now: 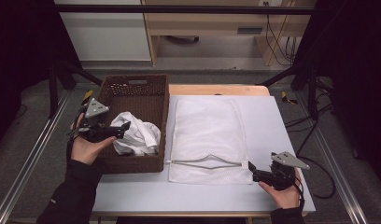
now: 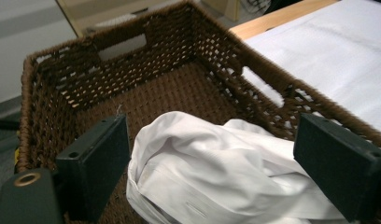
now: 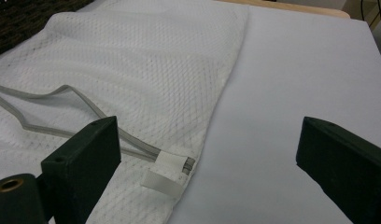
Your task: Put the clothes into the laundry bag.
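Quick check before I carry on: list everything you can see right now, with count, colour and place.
wicker basket: one, dark brown, left part of the table, open top.
shirt: one, white, crumpled, in the basket's near half.
mesh laundry bag: one, white, flat on the table right of the basket, its grey zipper opening gaping along the near edge.
table: one, pale grey top, wooden edge at the far side.
cables: several, dark, on the floor beyond the table.
left gripper: one, black, jaws open on either side of the shirt, pads not pressing it.
right gripper: one, black, jaws open at the bag's near right corner by the zipper end.
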Demonstrator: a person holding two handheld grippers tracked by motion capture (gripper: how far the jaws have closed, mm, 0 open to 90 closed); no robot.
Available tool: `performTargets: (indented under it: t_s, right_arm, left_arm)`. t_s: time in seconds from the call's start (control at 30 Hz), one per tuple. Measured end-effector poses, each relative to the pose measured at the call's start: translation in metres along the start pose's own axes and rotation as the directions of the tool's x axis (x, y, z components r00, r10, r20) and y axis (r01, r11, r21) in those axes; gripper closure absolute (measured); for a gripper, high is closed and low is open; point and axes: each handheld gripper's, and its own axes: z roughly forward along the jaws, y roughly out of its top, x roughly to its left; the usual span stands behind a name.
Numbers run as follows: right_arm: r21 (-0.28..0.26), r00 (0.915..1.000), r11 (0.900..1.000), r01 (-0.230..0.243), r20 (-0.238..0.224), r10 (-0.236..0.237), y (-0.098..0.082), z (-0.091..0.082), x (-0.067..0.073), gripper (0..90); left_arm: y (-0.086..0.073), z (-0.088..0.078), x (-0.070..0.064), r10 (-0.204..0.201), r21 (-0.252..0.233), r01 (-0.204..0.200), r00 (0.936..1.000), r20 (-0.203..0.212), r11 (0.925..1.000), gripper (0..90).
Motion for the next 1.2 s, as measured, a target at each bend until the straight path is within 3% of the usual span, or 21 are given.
performTargets:
  t_s: [0.17,0.3,0.4,0.53,0.57,0.6,0.67,0.73,0.8,0.93,1.2]
  right_arm:
    - [0.001,0.9999,1.000,-0.010,0.002,0.010,0.000,0.000,-0.002,5.8]
    - [0.016,0.9999,1.000,-0.011,-0.007,0.011,-0.001,0.001,-0.001,5.0]
    - [0.033,1.0000,0.999,0.004,-0.009,-0.004,-0.001,0.004,-0.001,3.9]
    - [0.048,0.9998,0.999,0.013,-0.014,-0.012,-0.001,0.006,0.000,2.6]
    - [0.048,0.9998,0.999,0.013,-0.014,-0.012,-0.001,0.006,0.000,2.6]
    - [0.065,0.9998,0.998,0.011,-0.018,-0.010,-0.001,0.007,0.000,2.0]
    - [0.079,0.9998,0.997,0.007,-0.021,-0.005,-0.001,0.008,-0.001,2.1]
    - [0.091,0.9996,0.996,0.000,-0.028,0.003,-0.002,0.008,-0.001,2.1]
    - [0.092,0.9996,0.996,0.000,-0.027,0.002,-0.002,0.009,-0.002,2.1]
    - [0.097,0.9997,0.995,0.005,-0.025,-0.002,-0.003,0.010,-0.002,2.1]
    - [0.103,0.9997,0.995,-0.004,-0.022,0.006,-0.006,0.014,-0.004,2.3]
  left_arm:
    - [-0.005,0.020,0.004,0.009,0.076,-0.011,0.9994,0.033,0.9971,6.0]
    - [-0.009,0.033,0.004,0.038,0.117,-0.043,0.9985,0.039,0.9922,3.7]
    - [-0.011,0.043,0.005,0.037,0.147,-0.043,0.9985,0.040,0.9882,3.8]
    - [-0.015,0.057,0.007,0.034,0.211,-0.044,0.9979,0.055,0.9765,2.6]
    - [-0.015,0.057,0.007,0.034,0.211,-0.044,0.9979,0.055,0.9765,2.2]
    - [-0.019,0.066,0.008,0.020,0.246,-0.032,0.9985,0.050,0.9688,2.0]
    - [-0.021,0.070,0.009,0.020,0.253,-0.031,0.9987,0.047,0.9670,2.0]
    - [-0.027,0.077,0.011,0.003,0.282,-0.015,0.9991,0.043,0.9594,1.7]
    - [-0.028,0.077,0.012,-0.006,0.278,-0.008,0.9987,0.051,0.9606,1.7]
    - [-0.031,0.081,0.011,-0.008,0.305,-0.012,0.9979,0.064,0.9524,0.7]
    - [-0.041,0.096,0.007,-0.004,0.428,-0.035,0.9961,0.088,0.9032,0.7]
